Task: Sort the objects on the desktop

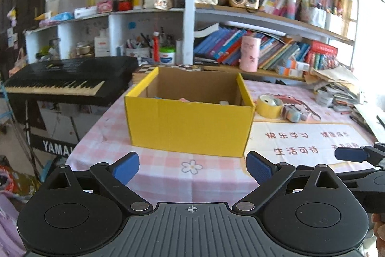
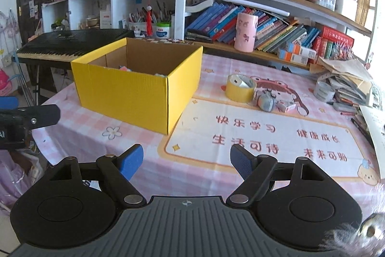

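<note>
A yellow cardboard box stands open on the pink checked table; it also shows in the right wrist view. A few small items lie inside it, mostly hidden. A yellow tape roll, a grey plush toy and a small pink box lie to the box's right. My left gripper is open and empty, in front of the box. My right gripper is open and empty, near the table's front edge.
A printed desk mat covers the table's right part. A pile of papers and books and a grey tape roll sit at the right edge. A bookshelf stands behind. A black keyboard stands left of the table.
</note>
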Demonstrator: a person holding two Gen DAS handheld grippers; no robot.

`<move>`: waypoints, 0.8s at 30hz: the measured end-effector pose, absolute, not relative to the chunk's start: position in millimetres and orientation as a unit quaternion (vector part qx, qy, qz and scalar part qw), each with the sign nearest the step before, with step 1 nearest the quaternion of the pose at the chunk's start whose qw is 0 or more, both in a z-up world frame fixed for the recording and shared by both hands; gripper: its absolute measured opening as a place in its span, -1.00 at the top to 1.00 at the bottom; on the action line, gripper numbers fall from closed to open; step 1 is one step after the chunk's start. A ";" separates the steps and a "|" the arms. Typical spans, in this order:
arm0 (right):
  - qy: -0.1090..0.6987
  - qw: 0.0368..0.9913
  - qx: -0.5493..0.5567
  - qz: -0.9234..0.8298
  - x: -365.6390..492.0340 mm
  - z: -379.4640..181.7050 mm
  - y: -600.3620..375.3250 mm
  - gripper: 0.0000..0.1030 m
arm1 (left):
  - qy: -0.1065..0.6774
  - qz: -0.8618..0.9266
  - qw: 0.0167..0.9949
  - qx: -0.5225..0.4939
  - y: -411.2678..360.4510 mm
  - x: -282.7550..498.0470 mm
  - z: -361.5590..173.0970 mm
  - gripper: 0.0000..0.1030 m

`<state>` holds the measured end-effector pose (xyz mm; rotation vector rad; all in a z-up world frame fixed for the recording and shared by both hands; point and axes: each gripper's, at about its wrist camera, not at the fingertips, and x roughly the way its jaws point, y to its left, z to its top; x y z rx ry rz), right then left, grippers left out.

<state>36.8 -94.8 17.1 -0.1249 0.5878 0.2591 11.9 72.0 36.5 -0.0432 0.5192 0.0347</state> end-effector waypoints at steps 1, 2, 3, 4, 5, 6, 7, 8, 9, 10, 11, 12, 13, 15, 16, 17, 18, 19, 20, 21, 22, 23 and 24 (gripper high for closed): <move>0.289 0.947 -0.062 0.127 34.8 16.3 -95.2 -0.51 | 0.257 0.013 0.966 -0.020 70.6 11.5 36.3 -0.90; 0.289 0.947 -0.063 0.126 32.8 15.8 -95.6 -0.52 | 0.258 0.010 0.966 -0.018 68.6 11.4 35.6 -0.90; 0.289 0.947 -0.064 0.125 31.1 15.5 -95.7 -0.53 | 0.261 0.007 0.965 -0.016 67.4 11.2 34.7 -0.90; 0.289 0.947 -0.064 0.124 29.4 15.1 -96.2 -0.54 | 0.264 0.005 0.964 -0.014 66.0 11.3 33.7 -0.90; 0.289 0.947 -0.064 0.122 27.5 14.3 -96.8 -0.54 | 0.267 0.001 0.964 -0.013 65.1 11.7 33.1 -0.90; 0.290 0.947 -0.064 0.120 26.0 13.7 -97.3 -0.55 | 0.269 -0.002 0.963 -0.011 64.0 11.5 32.5 -0.90; 0.291 0.947 -0.064 0.117 24.4 12.8 -98.3 -0.55 | 0.271 -0.005 0.963 -0.010 62.8 11.7 32.0 -0.90; 0.293 0.947 -0.063 0.114 22.9 12.1 -99.7 -0.55 | 0.273 -0.009 0.962 -0.008 61.8 11.7 31.5 -0.90; 0.295 0.947 -0.061 0.110 21.5 11.3 -101.0 -0.55 | 0.274 -0.012 0.962 -0.007 60.7 11.5 31.0 -0.90; 0.297 0.947 -0.059 0.106 20.9 10.8 -103.1 -0.55 | 0.276 -0.016 0.961 -0.005 59.4 11.3 30.2 -0.90; 0.299 0.947 -0.057 0.102 19.8 10.0 -104.6 -0.55 | 0.278 -0.020 0.961 -0.004 58.1 11.2 29.4 -0.90; 0.301 0.947 -0.055 0.098 18.9 9.4 -106.1 -0.55 | 0.279 -0.022 0.960 -0.003 56.7 10.9 28.5 -0.90; 0.304 0.947 -0.053 0.095 18.5 8.7 -107.5 -0.55 | 0.280 -0.025 0.960 -0.002 55.7 11.0 27.7 -0.90; 0.309 0.946 -0.051 0.090 16.2 7.0 -109.7 -0.55 | 0.283 -0.031 0.959 -0.002 53.4 11.4 26.4 -0.90; 0.311 0.945 -0.051 0.086 14.9 6.2 -110.9 -0.56 | 0.285 -0.034 0.958 -0.002 52.4 12.1 25.9 -0.90; 0.312 0.945 -0.051 0.083 14.1 5.7 -112.1 -0.56 | 0.286 -0.037 0.957 -0.002 50.9 12.6 25.3 -0.90; 0.314 0.945 -0.050 0.079 12.8 5.4 -113.6 -0.56 | 0.287 -0.041 0.957 -0.001 49.4 12.8 24.5 -0.90; 0.315 0.945 -0.049 0.075 12.1 5.1 -115.5 -0.56 | 0.289 -0.046 0.956 0.000 47.7 13.3 24.0 -0.90; 0.316 0.945 -0.047 0.070 11.3 4.9 -117.7 -0.57 | 0.290 -0.050 0.956 0.001 45.7 14.3 23.6 -0.90; 0.318 0.945 -0.045 0.065 10.5 4.5 -119.6 -0.57 | 0.291 -0.055 0.955 0.004 43.5 14.8 23.3 -0.90; 0.320 0.945 -0.043 0.060 10.0 4.0 -121.6 -0.57 | 0.292 -0.060 0.955 0.006 41.6 14.8 22.6 -0.90; 0.322 0.944 -0.041 0.055 9.7 3.3 -123.9 -0.57 | 0.292 -0.065 0.954 0.008 39.5 15.8 22.6 -0.90; 0.325 0.944 -0.038 0.050 9.4 2.6 -125.8 -0.57 | 0.293 -0.070 0.953 0.011 37.5 16.2 22.2 -0.90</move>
